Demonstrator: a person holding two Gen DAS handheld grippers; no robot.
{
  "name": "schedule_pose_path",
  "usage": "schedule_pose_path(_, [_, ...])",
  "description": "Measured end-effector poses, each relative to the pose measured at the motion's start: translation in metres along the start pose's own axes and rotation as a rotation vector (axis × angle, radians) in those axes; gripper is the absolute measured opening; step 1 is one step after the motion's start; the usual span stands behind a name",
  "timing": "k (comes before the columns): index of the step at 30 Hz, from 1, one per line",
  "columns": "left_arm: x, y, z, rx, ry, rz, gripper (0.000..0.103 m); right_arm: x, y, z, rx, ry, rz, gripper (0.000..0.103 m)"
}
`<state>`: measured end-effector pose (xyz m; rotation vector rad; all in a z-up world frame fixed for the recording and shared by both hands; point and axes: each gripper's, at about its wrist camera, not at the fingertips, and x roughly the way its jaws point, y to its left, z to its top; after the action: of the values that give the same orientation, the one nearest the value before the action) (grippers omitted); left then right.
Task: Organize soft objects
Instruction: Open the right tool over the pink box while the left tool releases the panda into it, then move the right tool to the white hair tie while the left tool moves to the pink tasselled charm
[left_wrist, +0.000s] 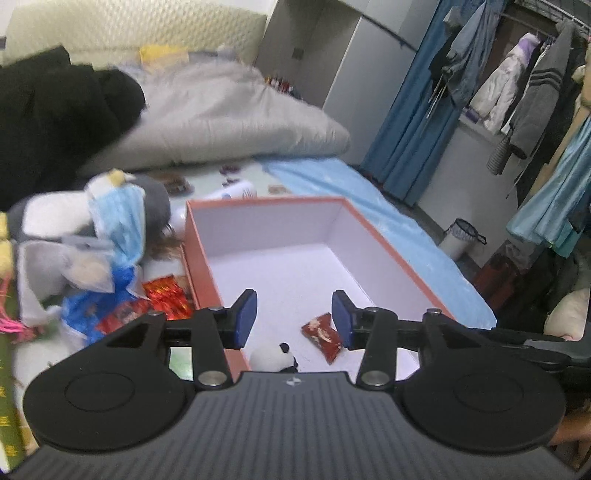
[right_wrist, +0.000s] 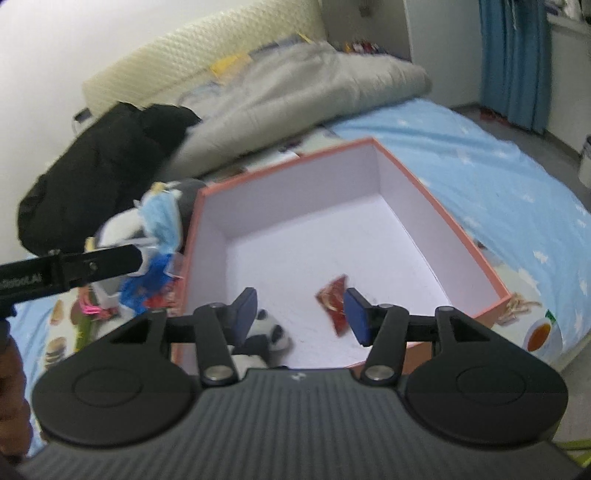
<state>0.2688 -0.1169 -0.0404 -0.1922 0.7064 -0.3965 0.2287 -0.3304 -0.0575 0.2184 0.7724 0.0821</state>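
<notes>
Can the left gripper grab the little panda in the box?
Probably yes. The left gripper hangs open above the box, and nothing covers the panda just beneath it.

- A bulky grey folded quilt (left_wrist: 229, 122) lies across the head of the bed.
- A black padded jacket (left_wrist: 55, 122) is heaped just beside it.
- A light blue bedsheet with white star print (right_wrist: 491, 177) covers the mattress.
- Blue curtains (left_wrist: 413, 110) hang near a rack of coats (left_wrist: 532, 85).
- A small white bin (left_wrist: 460, 238) stands on the floor.
</notes>
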Motion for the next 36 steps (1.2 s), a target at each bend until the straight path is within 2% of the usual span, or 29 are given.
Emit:
schedule_pose_path(7, [-0.057, 0.008, -0.016, 0.014, -0.055, 0.052, 0.051, -0.038, 0.027, -0.011, -0.055, -0.072, 0.046, 0.055])
schedule_pose_path(18, [-0.129, 0.034, -0.068, -0.049, -0.085, 0.149, 0.051, -0.076, 0.061, -0.037, -0.108, -0.115, 0.117, 0.055])
schedule_pose_path(23, [-0.148, 0.046, -0.092, -0.101, -0.082, 0.196, 0.051, -0.08, 0.078, -0.051, -0.131, -0.103, 0.166, 0.055])
schedule_pose_path(31, [-0.161, 0.076, -0.132, -0.196, -0.058, 0.273, 0.054, -0.071, 0.112, -0.088, -0.186, -0.035, 0.244, 0.055])
schedule_pose_path(36, [-0.175, 0.089, -0.145, -0.195, -0.08, 0.317, 0.054, -0.058, 0.134, -0.106, -0.246, -0.007, 0.277, 0.055])
